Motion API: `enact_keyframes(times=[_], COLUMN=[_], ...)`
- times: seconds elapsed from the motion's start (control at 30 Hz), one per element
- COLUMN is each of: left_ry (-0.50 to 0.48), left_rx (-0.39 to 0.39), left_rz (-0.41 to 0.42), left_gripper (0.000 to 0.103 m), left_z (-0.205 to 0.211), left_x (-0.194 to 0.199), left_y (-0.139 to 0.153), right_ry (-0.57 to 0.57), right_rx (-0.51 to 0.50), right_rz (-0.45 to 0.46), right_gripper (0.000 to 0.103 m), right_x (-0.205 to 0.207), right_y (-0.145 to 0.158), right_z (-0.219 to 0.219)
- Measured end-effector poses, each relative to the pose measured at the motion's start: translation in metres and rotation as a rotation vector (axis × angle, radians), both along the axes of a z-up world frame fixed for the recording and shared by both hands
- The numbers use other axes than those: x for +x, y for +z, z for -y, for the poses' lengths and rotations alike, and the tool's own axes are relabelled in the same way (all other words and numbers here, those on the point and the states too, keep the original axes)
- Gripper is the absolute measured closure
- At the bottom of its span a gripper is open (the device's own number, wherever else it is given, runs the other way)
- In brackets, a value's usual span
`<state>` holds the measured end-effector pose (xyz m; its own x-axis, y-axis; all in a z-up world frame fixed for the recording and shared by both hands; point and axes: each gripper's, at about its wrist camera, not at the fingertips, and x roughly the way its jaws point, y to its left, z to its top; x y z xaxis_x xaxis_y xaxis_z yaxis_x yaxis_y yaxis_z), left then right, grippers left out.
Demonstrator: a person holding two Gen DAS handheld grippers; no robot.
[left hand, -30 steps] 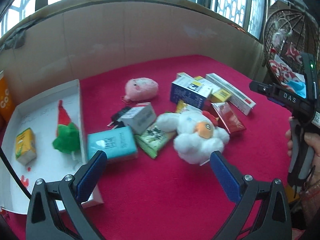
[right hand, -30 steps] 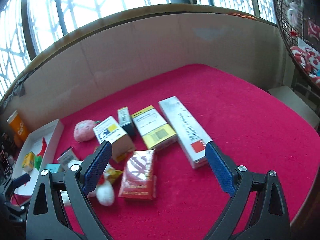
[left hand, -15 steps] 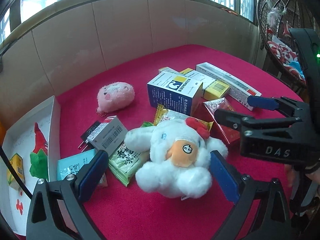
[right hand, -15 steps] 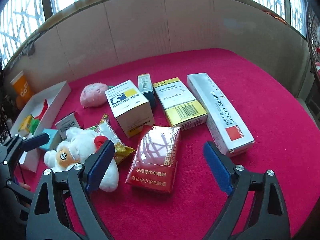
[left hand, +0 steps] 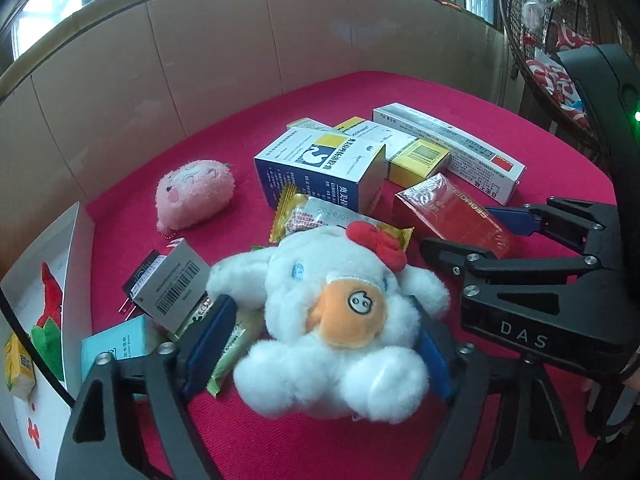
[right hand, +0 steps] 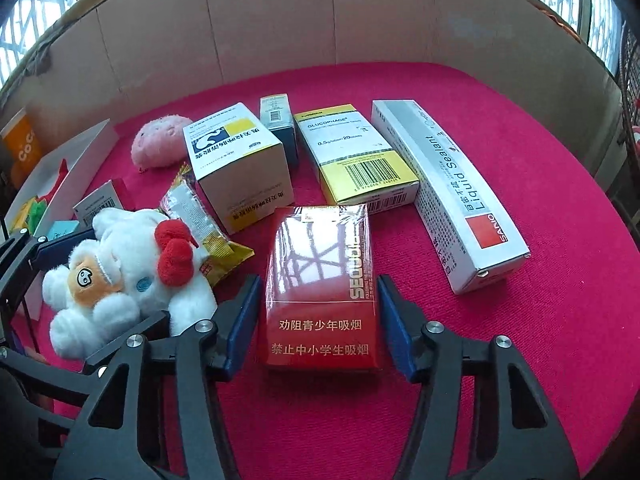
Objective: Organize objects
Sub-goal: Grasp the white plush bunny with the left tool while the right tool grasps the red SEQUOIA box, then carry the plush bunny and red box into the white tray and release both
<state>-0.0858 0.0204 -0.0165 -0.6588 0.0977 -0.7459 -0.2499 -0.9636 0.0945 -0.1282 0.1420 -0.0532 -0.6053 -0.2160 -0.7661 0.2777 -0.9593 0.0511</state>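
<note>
The left gripper (left hand: 320, 344) has its blue pads on either side of the white plush toy (left hand: 332, 320), closed in against its fluffy flanks so the fur bulges over them; the toy lies on its back on the red cloth (left hand: 280, 440), orange face up, red bow toward the far side. The right gripper (right hand: 318, 320) straddles the red cigarette pack (right hand: 320, 280), its pads just beside the pack's long edges; a thin gap shows at the left pad, and whether they press the pack cannot be told. The pack lies flat, Chinese warning text at the near end. Under the plush toy's head sits a yellow snack packet (left hand: 312, 216), and a green packet (left hand: 228, 344) pokes out by the left pad. To the left of those lie a grey barcode box (left hand: 172, 284) and a teal box (left hand: 120, 344). Farther back stands a blue-and-white medicine box (left hand: 324, 168), with a pink plush (left hand: 192, 192) to its left. Right of the medicine box lie a yellow Glucophage box (right hand: 356, 156) and a long grey Liquid Sealant box (right hand: 448, 188), with a small dark box (right hand: 278, 120) behind. At far left a white tray (left hand: 76, 280) holds a small yellow carton (left hand: 18, 364) and a red-and-green toy (left hand: 48, 312). A cardboard wall (right hand: 320, 24) rings the far side.
</note>
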Motion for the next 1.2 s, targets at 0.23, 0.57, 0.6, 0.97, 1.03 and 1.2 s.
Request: enact_keyframes(times=[0.23,0.57,0.6,0.97,1.03,1.2], left_ry=[0.025,0.039,0.035,0.068,0.081,0.105], left_rx=[-0.009,0.053,0.056,0.081,0.089,0.098], left_rz=[-0.04,-0.113,-0.119,-0.156,-0.162,-0.189], left_gripper=[0.053,0.053,0.053,0.053,0.053,0.053], left_z=[0.003,0.007,0.004,0.013,0.018,0.027], left_x=[0.017,0.046,0.046,0.056,0.058,0.062], left_y=[0.001,0.031,0.032,0.046,0.048,0.055], right_ry=[0.0,-0.031,-0.03,-0.011,-0.005,0.005], right_rx=[-0.071,-0.139,-0.145,-0.164,-0.167,-0.169], right_rz=[0.001,-0.043,-0.048,-0.109,-0.117,-0.138], right_gripper=[0.049,0.049,0.049,0.049,0.049,0.049], right_x=[0.002,0.018,0.02,0.035,0.037,0.045], right_y=[0.001,0.015,0.018,0.045,0.049,0.057], right_z=[-0.012,-0.023,-0.022,-0.012,-0.01,-0.004])
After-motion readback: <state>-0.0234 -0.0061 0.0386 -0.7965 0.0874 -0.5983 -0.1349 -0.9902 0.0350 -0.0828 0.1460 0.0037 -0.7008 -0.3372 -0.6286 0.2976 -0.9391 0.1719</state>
